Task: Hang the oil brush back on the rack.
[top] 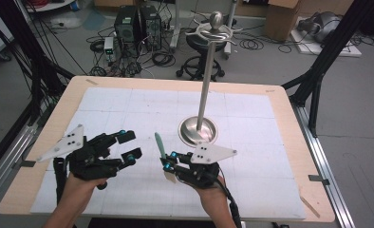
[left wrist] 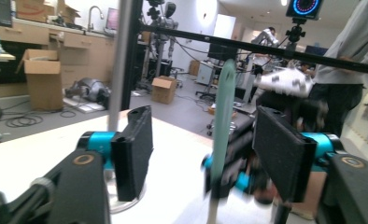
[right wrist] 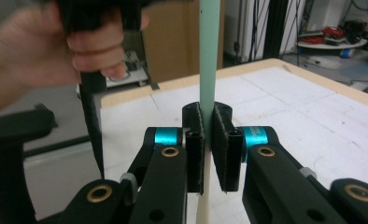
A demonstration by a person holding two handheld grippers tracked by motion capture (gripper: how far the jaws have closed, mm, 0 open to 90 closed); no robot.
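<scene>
Standing upright in the right hand-held gripper point(top: 168, 160), spatula point(top: 160, 145) near the table's front edge point(top: 175, 216).

Grey floor point(top: 270, 66), cables point(top: 161, 59), cardboard boxes point(left wrist: 44, 77)

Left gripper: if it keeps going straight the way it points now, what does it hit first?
Probably the green-handled utensil held upright in the right gripper; it stands between the open left gripper jaws' line. Depth unclear.
</scene>
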